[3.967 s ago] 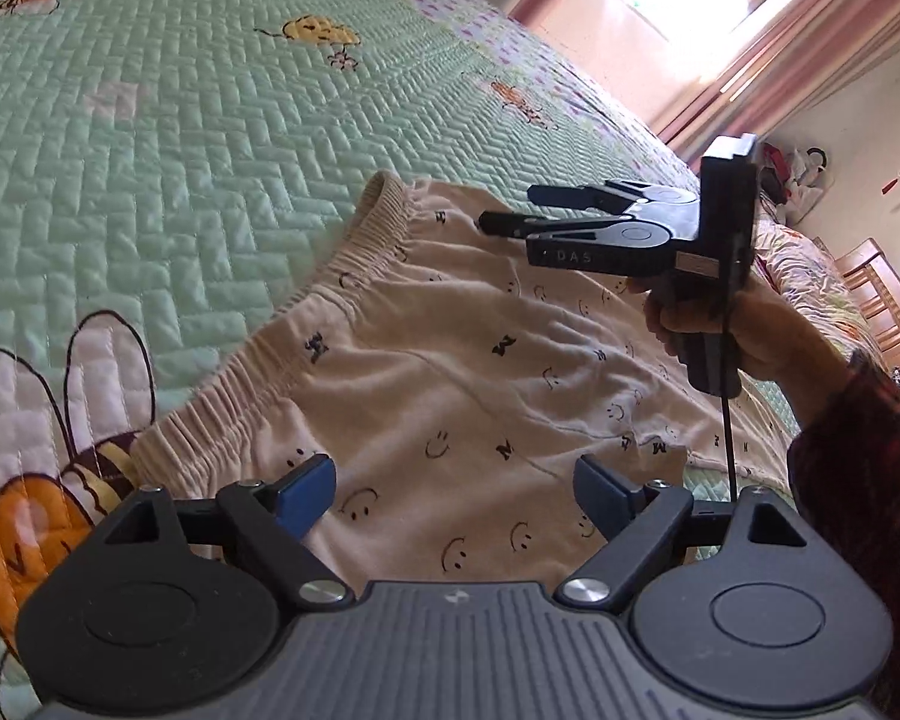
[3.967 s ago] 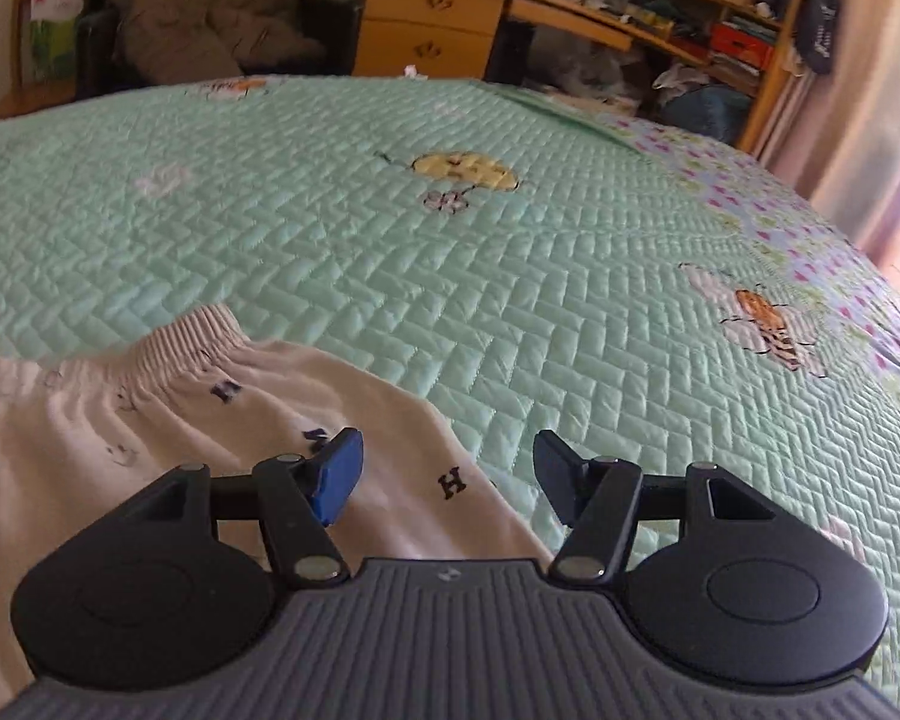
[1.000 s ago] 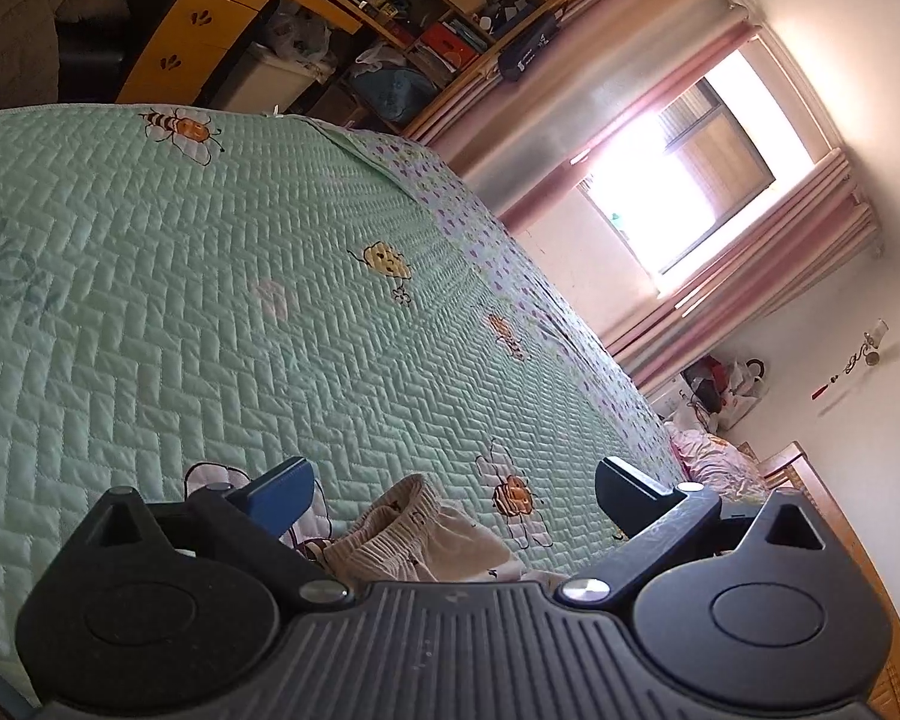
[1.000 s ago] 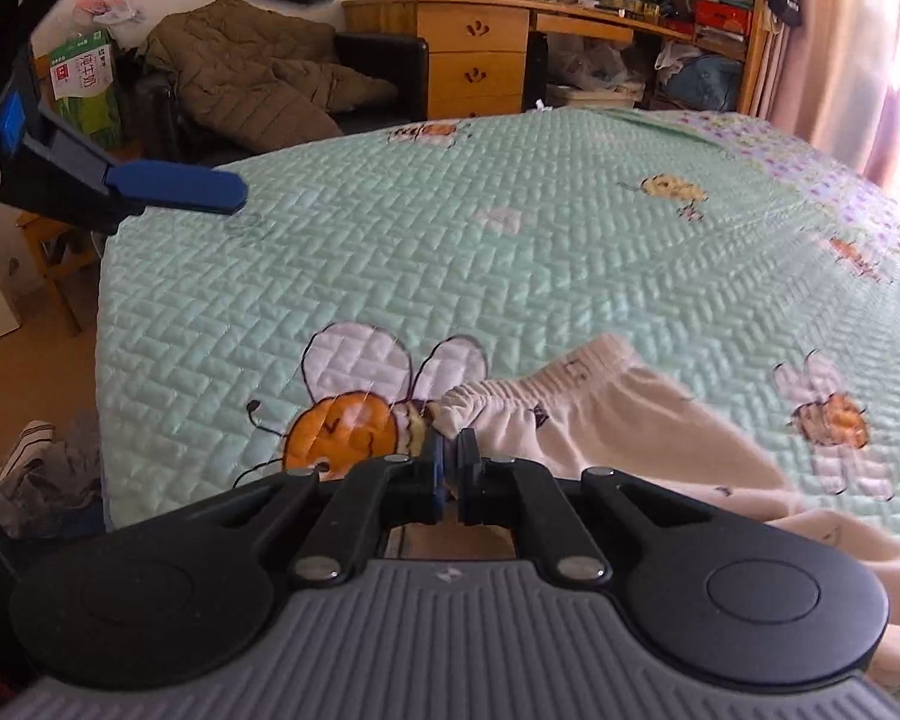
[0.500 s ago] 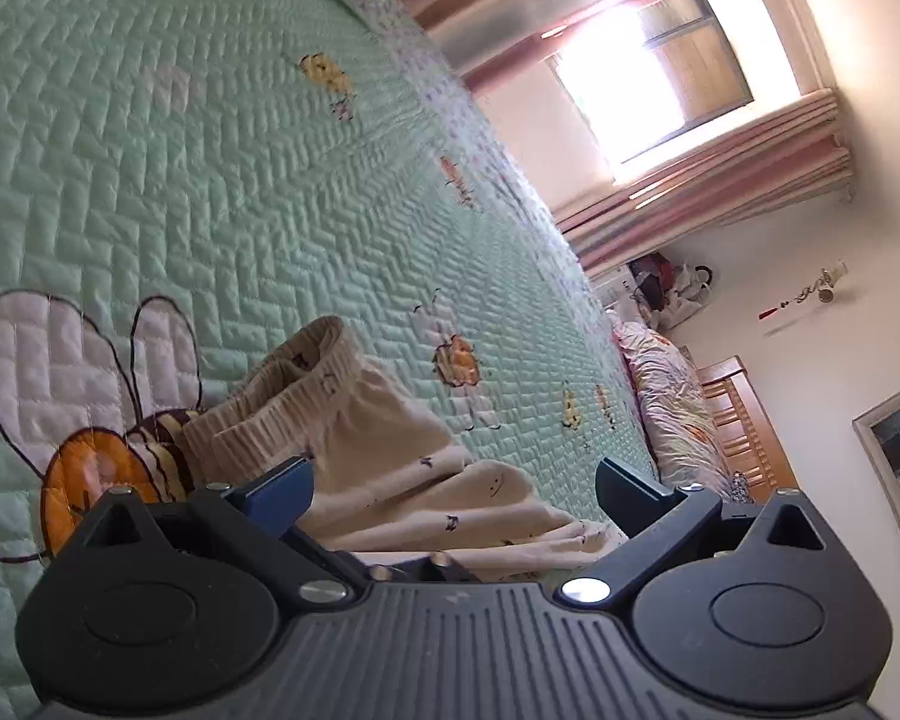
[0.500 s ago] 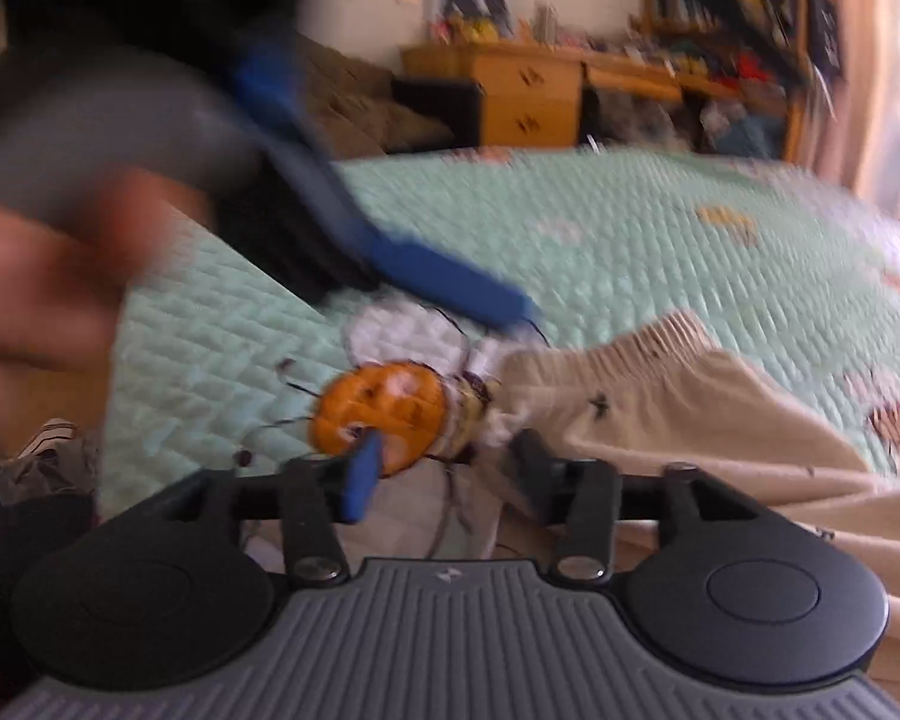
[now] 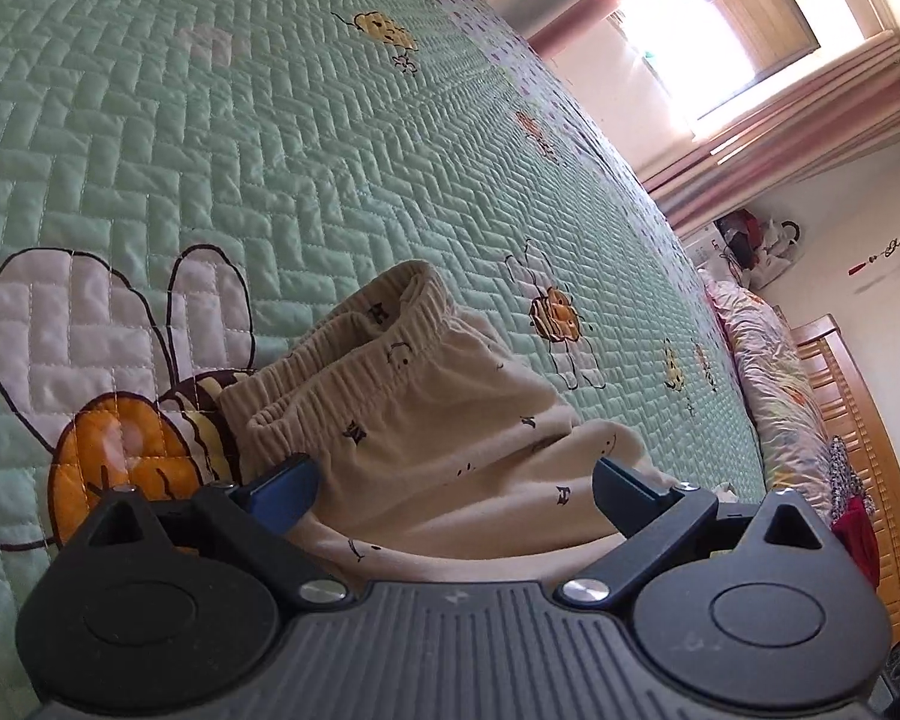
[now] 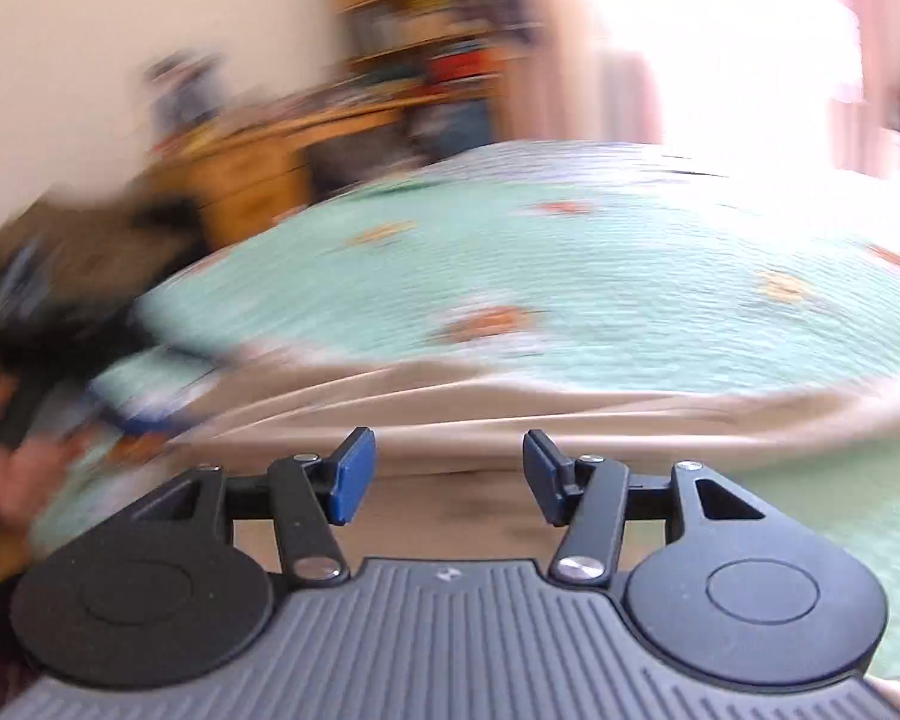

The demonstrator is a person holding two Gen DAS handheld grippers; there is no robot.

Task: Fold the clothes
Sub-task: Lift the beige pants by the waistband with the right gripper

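Beige trousers (image 7: 426, 420) with small black prints lie bunched on the green quilted bedspread (image 7: 210, 150), their elastic waistband (image 7: 354, 354) doubled up and pointing away. My left gripper (image 7: 450, 486) hovers low over the cloth, open, with the fabric between its fingers but not pinched. In the blurred right wrist view the trousers (image 8: 510, 408) stretch as a beige band across the bed. My right gripper (image 8: 444, 474) stands open just above that band, nothing between its pads. The other gripper and a hand (image 8: 6, 480) show smeared at the left edge.
A large orange bee patch (image 7: 120, 444) is stitched into the quilt left of the waistband. Pink curtains and a bright window (image 7: 750, 30) stand beyond the bed, a wooden headboard (image 7: 858, 420) at right. Desk and shelves (image 8: 330, 138) blur behind the bed.
My right gripper let go of the waistband, opened and swept fast to the right along the trousers. My left gripper dropped lower and tilted down over the bunched waistband, still open.
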